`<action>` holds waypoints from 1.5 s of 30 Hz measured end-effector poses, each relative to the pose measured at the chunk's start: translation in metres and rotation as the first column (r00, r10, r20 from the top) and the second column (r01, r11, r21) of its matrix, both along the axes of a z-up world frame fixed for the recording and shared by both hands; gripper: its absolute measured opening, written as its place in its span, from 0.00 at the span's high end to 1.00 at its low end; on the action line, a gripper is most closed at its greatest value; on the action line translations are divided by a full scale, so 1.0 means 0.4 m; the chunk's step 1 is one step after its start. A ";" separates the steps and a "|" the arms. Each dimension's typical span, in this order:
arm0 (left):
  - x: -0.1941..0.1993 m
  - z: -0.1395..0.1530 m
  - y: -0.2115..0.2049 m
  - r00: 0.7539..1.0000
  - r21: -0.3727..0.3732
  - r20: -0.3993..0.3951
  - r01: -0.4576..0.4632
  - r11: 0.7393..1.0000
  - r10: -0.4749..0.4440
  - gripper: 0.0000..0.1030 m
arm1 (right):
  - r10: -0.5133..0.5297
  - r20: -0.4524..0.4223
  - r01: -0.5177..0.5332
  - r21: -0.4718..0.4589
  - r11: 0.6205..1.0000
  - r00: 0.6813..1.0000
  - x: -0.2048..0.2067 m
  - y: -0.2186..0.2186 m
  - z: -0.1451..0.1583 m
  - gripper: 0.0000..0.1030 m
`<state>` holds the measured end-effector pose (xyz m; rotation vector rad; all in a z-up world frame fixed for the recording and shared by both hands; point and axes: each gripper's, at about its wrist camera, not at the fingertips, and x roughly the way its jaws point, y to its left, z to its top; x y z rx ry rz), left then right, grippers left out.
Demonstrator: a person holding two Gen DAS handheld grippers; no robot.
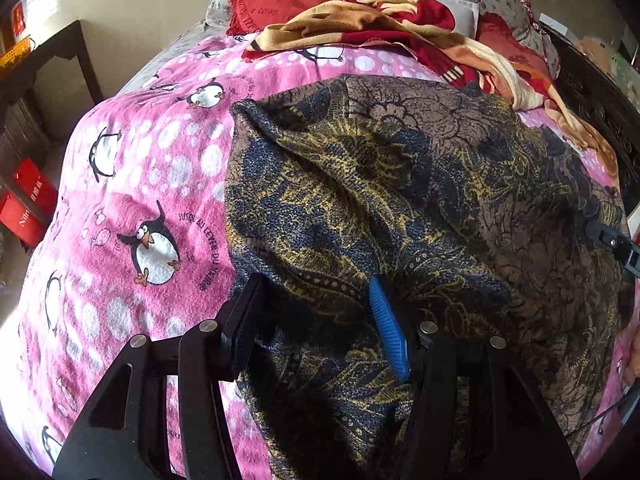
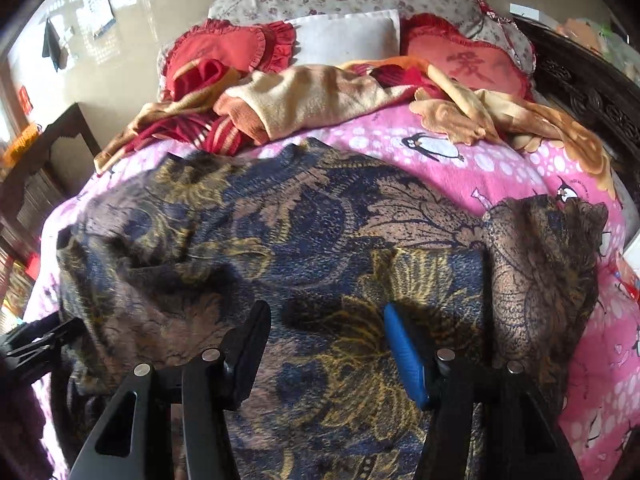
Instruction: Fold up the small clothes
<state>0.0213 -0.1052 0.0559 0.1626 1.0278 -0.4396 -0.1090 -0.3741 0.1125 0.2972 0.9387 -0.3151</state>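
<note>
Plainly both grippers stand apart, gripping nothing — left gripper [image 1: 316, 320] over the garment's left edge, right gripper [image 2: 326, 344] mid-cloth. Thin, limp navy-gold-brown floral-print garment [image 2: 312, 232] sprawls centre-frame on pink penguin-print fleece blanket [image 1: 140, 168] — likely light, best pinched at hems.

Your way is open over the pink penguin blanket [image 1: 132, 168] along the bed's left edge; toward the head, heaped blankets [image 2: 320, 96] and red cushions [image 2: 224, 48] block passage.

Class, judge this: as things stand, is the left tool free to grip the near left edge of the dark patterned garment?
Probably yes. The left tool hangs open right over the dark patterned garment, with nothing lying between them.
</note>
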 end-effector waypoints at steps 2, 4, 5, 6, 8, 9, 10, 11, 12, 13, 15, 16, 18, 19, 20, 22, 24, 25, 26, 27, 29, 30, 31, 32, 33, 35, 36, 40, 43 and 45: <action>-0.004 0.026 -0.001 1.000 -0.024 0.017 0.002 1.000 -0.001 0.48 | 0.004 0.037 -0.005 0.015 1.000 0.999 -0.016 0.007 0.019 0.44; -0.005 0.041 -0.007 0.999 -0.025 0.037 0.005 1.000 -0.004 0.48 | 0.023 0.058 -0.025 0.021 0.999 0.998 -0.014 0.014 0.026 0.44; -0.003 0.045 -0.014 0.999 -0.024 0.044 0.006 1.000 -0.005 0.48 | 0.038 0.063 -0.040 0.028 0.999 0.997 -0.009 0.015 0.025 0.44; 0.000 0.047 -0.021 0.999 -0.024 0.045 0.008 1.000 -0.007 0.48 | 0.044 0.059 -0.046 0.031 0.998 0.997 0.004 0.020 0.022 0.44; 0.009 0.046 -0.039 0.999 -0.019 0.048 0.007 1.000 -0.006 0.48 | 0.049 0.052 -0.051 0.051 0.997 0.997 0.041 0.023 0.008 0.44; 0.013 0.045 -0.048 0.999 -0.015 0.047 0.006 1.000 -0.005 0.48 | 0.044 0.041 -0.045 0.046 0.998 0.998 0.058 0.022 -0.003 0.44; 0.014 0.045 -0.055 0.999 -0.012 0.042 0.006 1.000 -0.006 0.48 | 0.035 0.029 -0.035 0.024 0.999 0.999 0.074 0.024 -0.009 0.44; 0.015 0.049 -0.063 0.999 -0.020 0.036 0.011 1.000 -0.010 0.48 | 0.030 0.028 -0.030 -0.003 1.000 0.999 0.085 0.029 -0.008 0.43; 0.013 0.057 -0.072 0.999 -0.039 0.036 0.019 0.999 -0.017 0.48 | 0.032 0.024 -0.031 -0.039 0.999 0.999 0.092 0.042 0.002 0.43; 0.011 0.066 -0.082 0.999 -0.053 0.042 0.027 0.998 -0.025 0.48 | 0.041 0.010 -0.040 -0.070 0.997 0.999 0.097 0.052 0.010 0.43; 0.002 0.080 -0.107 0.997 -0.065 0.060 0.051 0.997 -0.047 0.48 | 0.072 0.016 -0.070 -0.094 0.993 0.997 0.084 0.067 0.031 0.43; -0.002 0.083 -0.121 0.996 -0.066 0.067 0.064 0.996 -0.060 0.48 | 0.082 0.030 -0.079 -0.092 0.993 0.996 0.067 0.072 0.042 0.43; -0.010 0.081 -0.154 0.993 -0.063 0.077 0.095 0.994 -0.090 0.48 | 0.090 0.030 -0.087 -0.096 0.992 0.995 0.033 0.075 0.052 0.43; -0.014 0.078 -0.171 0.991 -0.059 0.079 0.109 0.992 -0.104 0.48 | 0.085 0.025 -0.082 -0.101 0.992 0.996 0.015 0.075 0.052 0.43; -0.017 0.074 -0.190 0.990 -0.055 0.083 0.122 0.991 -0.117 0.48 | 0.072 0.021 -0.069 -0.100 0.993 0.997 -0.005 0.072 0.047 0.43; -0.018 0.059 -0.225 0.988 -0.044 0.087 0.135 0.990 -0.131 0.48 | 0.064 0.001 -0.063 -0.065 0.996 0.998 -0.023 0.061 0.018 0.43; -0.003 0.026 -0.266 0.988 -0.012 0.050 0.145 0.989 -0.144 0.48 | 0.052 -0.060 -0.054 -0.033 0.998 0.997 -0.020 0.044 -0.034 0.43; 0.004 0.007 -0.283 0.988 0.022 0.024 0.150 0.988 -0.151 0.48 | 0.059 -0.071 -0.060 -0.018 0.998 0.996 -0.021 0.036 -0.051 0.43; 0.005 0.002 -0.293 0.988 0.038 0.023 0.154 0.987 -0.155 0.48 | 0.071 -0.055 -0.072 -0.009 0.997 0.996 -0.027 0.031 -0.045 0.43; 0.001 0.006 -0.292 0.987 0.036 0.033 0.157 0.987 -0.158 0.48 | 0.080 -0.037 -0.080 0.014 0.997 0.996 -0.035 0.021 -0.027 0.43; -0.002 0.017 -0.284 0.985 0.024 0.022 0.172 0.985 -0.172 0.48 | 0.065 0.034 -0.067 0.064 0.996 0.997 -0.069 -0.021 0.029 0.43; -0.002 0.021 -0.276 0.985 0.017 0.010 0.173 0.985 -0.173 0.48 | 0.044 0.075 -0.050 0.071 0.996 0.996 -0.089 -0.050 0.056 0.43; -0.002 0.026 -0.265 0.986 0.005 0.000 0.168 0.986 -0.168 0.48 | 0.012 0.109 -0.019 0.071 0.997 0.994 -0.111 -0.085 0.080 0.43; -0.004 0.033 -0.252 0.987 -0.012 -0.004 0.163 0.987 -0.163 0.48 | -0.056 0.136 0.048 0.063 0.997 0.989 -0.142 -0.146 0.106 0.41; -0.006 0.040 -0.239 0.987 -0.024 -0.004 0.159 0.987 -0.160 0.48 | -0.120 0.146 0.113 0.057 0.992 0.982 -0.166 -0.201 0.117 0.39; -0.011 0.053 -0.216 0.989 -0.034 0.000 0.148 0.988 -0.148 0.48 | -0.288 0.122 0.285 0.047 0.957 0.950 -0.217 -0.340 0.108 0.38; -0.014 0.057 -0.202 0.990 -0.037 -0.001 0.142 0.989 -0.142 0.48 | -0.363 0.096 0.359 0.057 0.931 0.927 -0.235 -0.403 0.093 0.38; -0.022 0.074 -0.175 0.992 -0.061 -0.001 0.126 0.990 -0.126 0.48 | -0.554 -0.001 0.545 0.176 0.820 0.833 -0.301 -0.639 -0.010 0.38; -0.028 0.082 -0.157 0.994 -0.073 -0.006 0.113 0.991 -0.113 0.48 | -0.630 -0.028 0.607 0.303 0.735 0.776 -0.334 -0.754 -0.090 0.38; -0.027 0.081 -0.149 0.994 -0.079 -0.019 0.102 0.992 -0.104 0.48 | -0.665 -0.022 0.631 0.344 0.696 0.746 -0.334 -0.793 -0.115 0.38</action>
